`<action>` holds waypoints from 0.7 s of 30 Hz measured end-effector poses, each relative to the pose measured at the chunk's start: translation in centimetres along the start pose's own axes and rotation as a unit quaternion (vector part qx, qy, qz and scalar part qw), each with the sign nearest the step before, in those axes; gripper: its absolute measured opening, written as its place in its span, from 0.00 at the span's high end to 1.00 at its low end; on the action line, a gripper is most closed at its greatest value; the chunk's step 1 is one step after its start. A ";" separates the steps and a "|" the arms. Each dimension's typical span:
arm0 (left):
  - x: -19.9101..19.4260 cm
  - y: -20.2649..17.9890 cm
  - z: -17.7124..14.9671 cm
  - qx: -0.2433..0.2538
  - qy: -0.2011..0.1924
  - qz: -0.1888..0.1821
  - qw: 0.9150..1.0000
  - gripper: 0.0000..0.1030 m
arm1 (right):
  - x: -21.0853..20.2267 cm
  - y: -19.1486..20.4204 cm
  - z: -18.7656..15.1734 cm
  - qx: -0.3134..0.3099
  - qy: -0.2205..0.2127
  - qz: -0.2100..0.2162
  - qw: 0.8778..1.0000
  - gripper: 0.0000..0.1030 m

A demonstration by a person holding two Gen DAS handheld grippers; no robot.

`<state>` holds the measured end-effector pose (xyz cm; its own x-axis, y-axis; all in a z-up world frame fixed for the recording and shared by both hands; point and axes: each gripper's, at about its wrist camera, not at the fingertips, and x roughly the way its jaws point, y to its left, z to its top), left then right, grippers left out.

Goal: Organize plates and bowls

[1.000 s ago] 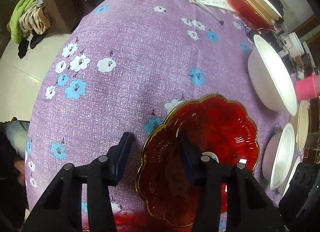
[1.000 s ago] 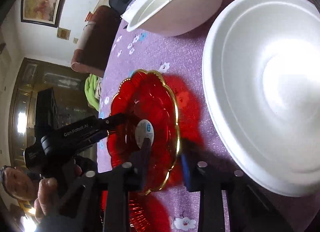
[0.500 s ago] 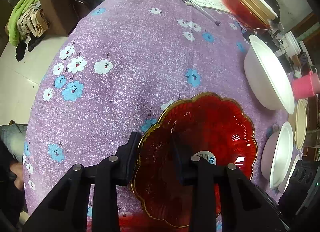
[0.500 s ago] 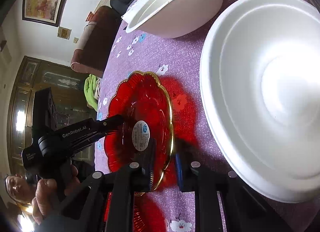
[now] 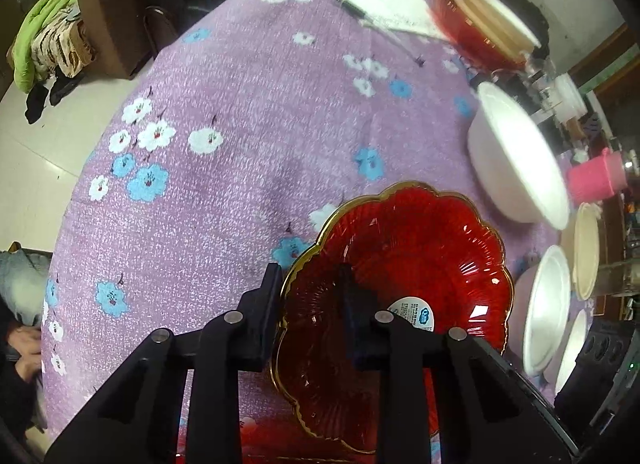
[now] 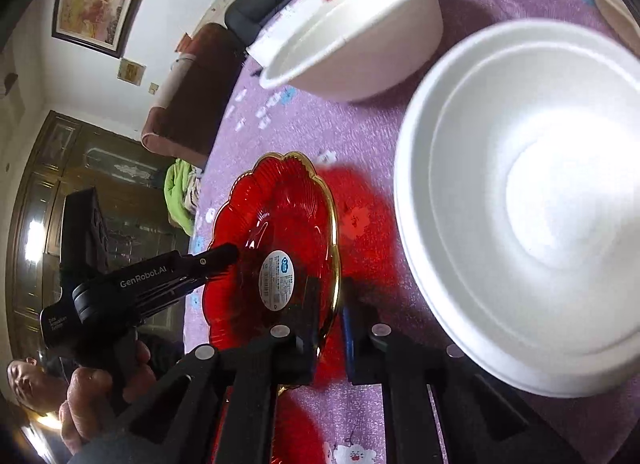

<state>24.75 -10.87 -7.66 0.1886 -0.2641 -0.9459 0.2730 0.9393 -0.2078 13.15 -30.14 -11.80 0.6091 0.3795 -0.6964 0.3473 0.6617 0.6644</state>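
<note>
**Both grippers pinch the red plate's rim, lift to come**

Nearest the lens in the left wrist view, the left gripper [image 5: 310,304] straddles the scalloped gold edge of the red glass plate [image 5: 420,264], one finger outside the rim on the purple flowered tablecloth [image 5: 240,124] and one inside the dish; its jaws have just been closing and stand narrow, and both fingers look to be on the glass. In the right wrist view the right gripper [image 6: 330,316] has likewise just been closing and is clamped on the opposite edge of the same plate, low and centre in the frame. The plate sits in the lower middle of both views, with another red piece showing just beneath it at the bottom edge.

Farther off lie a large white bowl [image 6: 520,204] at right and a second white bowl [image 6: 360,32] toward the top.

The step looks like the grasp itself. Next comes a level, two-handed lift; glass is slippery, so both grips must stay even.
</note>
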 end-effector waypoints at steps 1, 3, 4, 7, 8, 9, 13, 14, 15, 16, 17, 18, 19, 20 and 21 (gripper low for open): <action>-0.4 -0.1 0.0 0.001 -0.004 -0.003 1.000 0.76 | -0.4 0.1 0.0 -0.003 -0.007 0.001 1.000 0.92; -1.0 -0.3 0.1 0.003 -0.012 -0.008 1.000 0.76 | -1.1 0.4 0.0 -0.007 -0.017 0.004 1.000 0.92; -1.4 -0.5 0.1 0.005 -0.016 -0.010 1.000 0.76 | -1.4 0.4 0.0 -0.007 -0.021 0.008 1.000 0.92; -2.8 -1.2 0.0 0.013 -0.035 -0.012 0.999 0.76 | -2.7 0.7 0.0 -0.011 -0.037 0.016 0.999 0.92; -3.5 -1.6 -0.1 0.019 -0.044 -0.011 0.999 0.76 | -3.1 0.8 0.0 -0.012 -0.042 0.019 0.999 0.92; -3.9 -1.8 -0.1 0.022 -0.050 -0.009 0.998 0.76 | -3.6 0.9 -0.1 -0.013 -0.048 0.022 0.999 0.92; -5.5 -2.7 -0.8 0.034 -0.067 -0.008 0.997 0.76 | -5.5 1.4 -0.4 -0.022 -0.064 0.033 0.997 0.92; -5.8 -2.7 -1.0 0.036 -0.069 -0.008 0.997 0.76 | -5.9 1.5 -0.6 -0.024 -0.067 0.036 0.997 0.92; -6.2 -2.7 -1.3 0.037 -0.072 -0.010 0.997 0.76 | -6.3 1.7 -0.7 -0.026 -0.069 0.037 0.997 0.92; -6.8 -2.7 -1.8 0.038 -0.075 -0.010 0.996 0.76 | -6.7 1.9 -1.0 -0.030 -0.071 0.039 0.996 0.91; -7.3 -2.8 -2.2 0.042 -0.080 -0.008 0.996 0.76 | -7.1 2.0 -1.2 -0.033 -0.072 0.042 0.996 0.91; -7.8 -2.8 -2.7 0.044 -0.084 -0.006 0.995 0.76 | -7.6 2.2 -1.6 -0.037 -0.072 0.044 0.996 0.91; -8.1 -2.8 -3.1 0.045 -0.088 -0.004 0.995 0.76 | -8.0 2.4 -2.0 -0.044 -0.071 0.045 0.995 0.91; -8.7 -2.6 -3.7 0.046 -0.091 -0.002 0.995 0.76 | -8.4 2.7 -2.5 -0.051 -0.072 0.046 0.995 0.91; -9.2 -2.3 -4.5 0.047 -0.094 -0.001 0.994 0.76 | -8.7 3.1 -3.0 -0.058 -0.073 0.047 0.995 0.91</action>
<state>18.16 -9.61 0.45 0.3588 -0.3103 -0.8803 0.3583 0.9167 -0.1770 6.83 -29.45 -4.50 0.7351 0.3505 -0.5803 0.2044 0.7016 0.6826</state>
